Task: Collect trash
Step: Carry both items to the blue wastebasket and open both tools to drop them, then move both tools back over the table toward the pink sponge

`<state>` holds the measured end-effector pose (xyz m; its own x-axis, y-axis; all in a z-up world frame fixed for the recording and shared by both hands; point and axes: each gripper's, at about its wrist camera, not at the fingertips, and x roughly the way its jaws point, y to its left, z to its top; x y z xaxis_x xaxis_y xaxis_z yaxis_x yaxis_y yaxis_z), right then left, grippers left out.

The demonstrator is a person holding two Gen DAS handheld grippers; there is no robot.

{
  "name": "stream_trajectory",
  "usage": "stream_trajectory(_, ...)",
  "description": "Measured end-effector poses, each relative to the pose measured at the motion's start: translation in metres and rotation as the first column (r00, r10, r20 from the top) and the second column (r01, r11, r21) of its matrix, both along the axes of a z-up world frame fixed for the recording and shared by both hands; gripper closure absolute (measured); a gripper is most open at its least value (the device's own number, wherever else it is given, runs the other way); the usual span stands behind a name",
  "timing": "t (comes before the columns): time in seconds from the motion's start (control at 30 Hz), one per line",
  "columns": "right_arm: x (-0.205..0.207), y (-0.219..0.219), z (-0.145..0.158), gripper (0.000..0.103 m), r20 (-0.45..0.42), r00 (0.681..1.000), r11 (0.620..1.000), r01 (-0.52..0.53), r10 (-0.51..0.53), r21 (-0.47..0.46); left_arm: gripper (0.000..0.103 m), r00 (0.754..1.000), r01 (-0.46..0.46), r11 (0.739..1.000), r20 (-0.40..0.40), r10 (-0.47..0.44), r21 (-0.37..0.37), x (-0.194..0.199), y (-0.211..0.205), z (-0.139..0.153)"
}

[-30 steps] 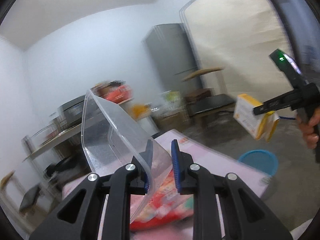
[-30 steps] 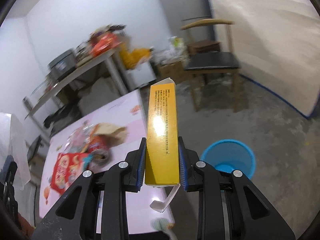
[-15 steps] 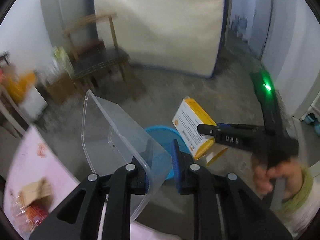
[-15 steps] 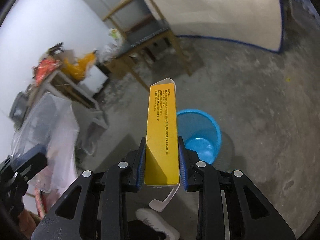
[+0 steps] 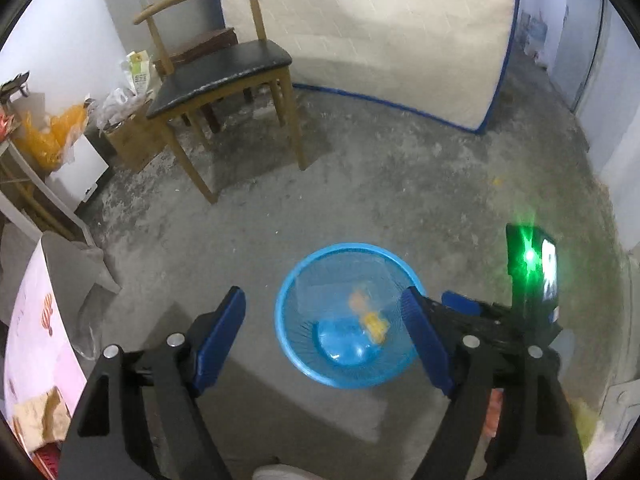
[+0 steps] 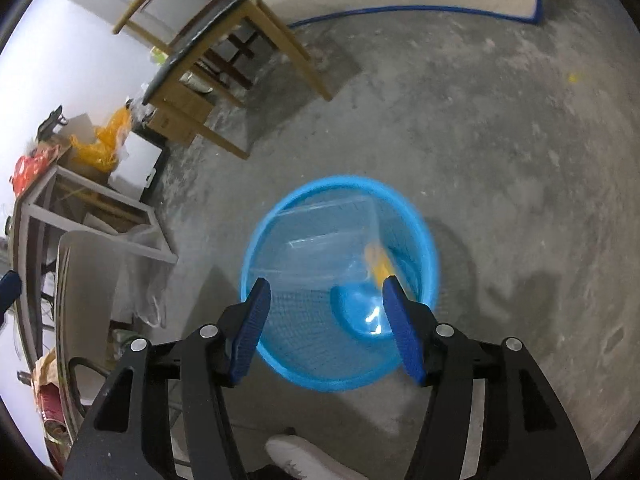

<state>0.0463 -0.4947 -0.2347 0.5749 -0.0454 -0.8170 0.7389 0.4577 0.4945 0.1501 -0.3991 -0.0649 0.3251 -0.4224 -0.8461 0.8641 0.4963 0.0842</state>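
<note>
Both the left gripper [image 5: 323, 334] and right gripper [image 6: 326, 326] have just been opening, jaws wide with nothing between them, over the blue bin [image 6: 428, 240], where the clear plastic container [image 6: 320, 228] and yellow box [image 6: 379, 262] sit blurred, both likely light, the container thin-walled and slippery, best pinched at a rim.

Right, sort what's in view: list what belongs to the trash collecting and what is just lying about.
Belongs to the job:
- round blue mesh plastic bin
- clear plastic container inside it
- yellow cardboard box inside it, blurred
- left claw and right claw, both open and empty, jaws just opened

Just lying about:
- wooden chair with black seat
- white mattress with blue edging
- orange plastic bag
</note>
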Motion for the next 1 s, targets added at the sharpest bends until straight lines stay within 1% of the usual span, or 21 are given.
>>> stream_trajectory(0.1,-0.011,0.006,0.007,0.046,0.004,1.0,1.0,0.004,-0.004,-0.014,0.025,1.0,-0.009,1.0,0.006,0.009,-0.025,-0.002,0.01,0.013)
stream_trajectory(0.27,-0.027,0.008,0.027,0.046,0.024,1.0,0.998,0.002,0.0,-0.068,0.024,1.0,0.008,0.995,0.031,-0.005,-0.098,-0.013,0.036,0.048)
stream_trajectory(0.37,-0.035,0.009,0.042,0.046,0.043,0.999,0.995,-0.001,0.005,-0.099,0.024,0.998,0.003,0.989,0.06,0.006,-0.148,-0.024,0.061,0.075)
stream_trajectory(0.47,-0.043,0.017,0.058,0.046,0.058,0.998,0.991,-0.013,0.021,-0.137,0.024,0.996,-0.02,0.984,0.083,0.035,-0.175,-0.032,0.087,0.095)
stream_trajectory(0.53,-0.046,0.026,0.07,0.044,0.067,0.997,0.986,-0.028,0.04,-0.165,0.024,0.994,-0.042,0.982,0.094,0.06,-0.185,-0.036,0.11,0.108)
stream_trajectory(0.63,-0.049,0.043,0.091,0.037,0.074,0.994,0.973,-0.058,0.077,-0.225,0.024,0.992,-0.07,0.978,0.086,0.088,-0.197,-0.042,0.149,0.119)
stream_trajectory(0.7,-0.05,0.054,0.107,0.03,0.072,0.992,0.959,-0.079,0.102,-0.272,0.024,0.993,-0.087,0.976,0.064,0.102,-0.2,-0.044,0.176,0.126)
stream_trajectory(0.73,-0.049,0.064,0.119,0.027,0.073,0.99,0.946,-0.095,0.123,-0.31,0.024,0.994,-0.09,0.974,0.04,0.1,-0.208,-0.045,0.195,0.13)
stream_trajectory(0.77,-0.049,0.07,0.125,0.023,0.074,0.988,0.937,-0.106,0.138,-0.332,0.024,0.994,-0.098,0.971,0.02,0.105,-0.218,-0.046,0.212,0.133)
stream_trajectory(0.83,-0.05,0.085,0.142,0.021,0.09,0.978,0.912,-0.141,0.189,-0.385,0.021,0.99,-0.14,0.953,-0.022,0.139,-0.269,-0.047,0.258,0.141)
stream_trajectory(0.9,-0.051,0.095,0.154,0.02,0.113,0.964,0.894,-0.173,0.239,-0.414,0.019,0.978,-0.202,0.928,-0.013,0.208,-0.312,-0.051,0.305,0.148)
stream_trajectory(0.97,-0.05,0.106,0.164,0.02,0.147,0.944,0.883,-0.211,0.295,-0.42,0.018,0.951,-0.284,0.896,0.022,0.31,-0.342,-0.057,0.357,0.156)
stream_trajectory(1.0,-0.048,0.111,0.168,0.02,0.162,0.932,0.877,-0.231,0.323,-0.422,0.017,0.928,-0.337,0.873,0.035,0.372,-0.352,-0.061,0.386,0.157)
